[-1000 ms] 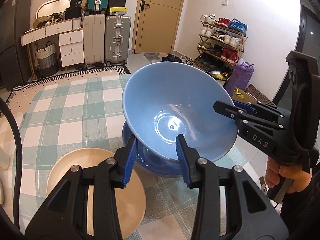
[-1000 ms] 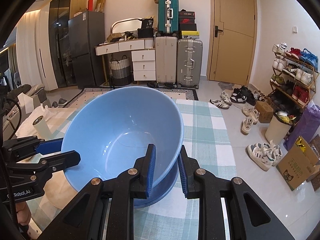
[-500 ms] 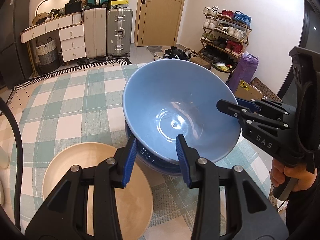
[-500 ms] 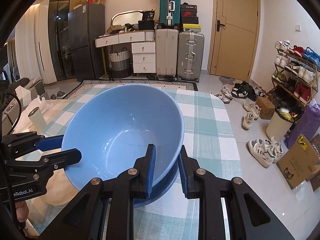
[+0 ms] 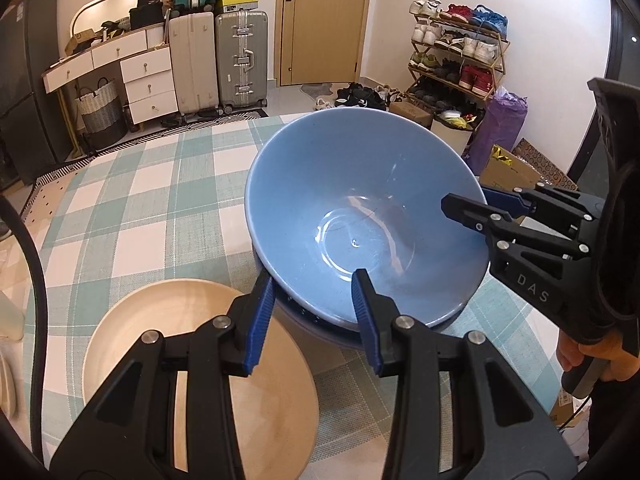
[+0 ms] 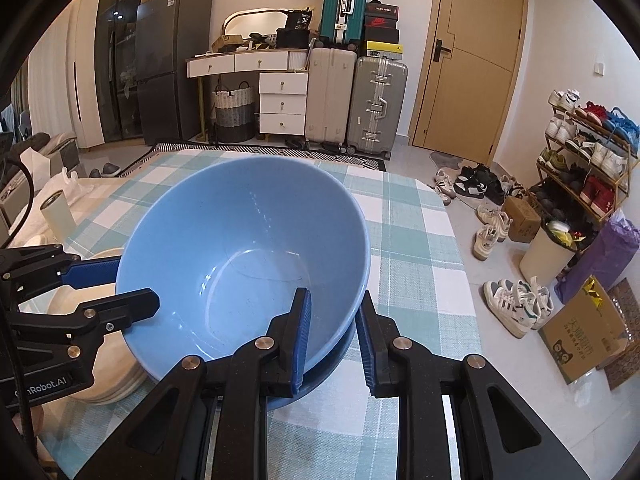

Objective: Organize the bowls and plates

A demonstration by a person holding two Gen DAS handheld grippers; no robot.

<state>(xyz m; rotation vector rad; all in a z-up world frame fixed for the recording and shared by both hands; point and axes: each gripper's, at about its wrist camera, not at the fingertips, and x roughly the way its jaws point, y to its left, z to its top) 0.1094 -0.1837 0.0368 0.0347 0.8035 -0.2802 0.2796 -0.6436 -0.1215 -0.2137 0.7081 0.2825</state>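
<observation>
A large light blue bowl is gripped by its rim from two sides. My left gripper is shut on the rim nearest the left wrist view. My right gripper is shut on the opposite rim. The bowl sits low inside a second blue bowl that stands on the checked tablecloth; only that bowl's rim shows. Whether the two touch I cannot tell. A beige plate lies just left of them, seen as a stack of beige plates in the right wrist view.
A pale roll and a white bag stand at the table's far left. The table's edge runs close to the right of the bowls, with shoes and boxes on the floor beyond. A person's hand holds the right gripper's handle.
Both grippers have come down together with the blue bowl. The gap to the lower blue bowl has shrunk, and the beige plate now looks nearer and larger.
</observation>
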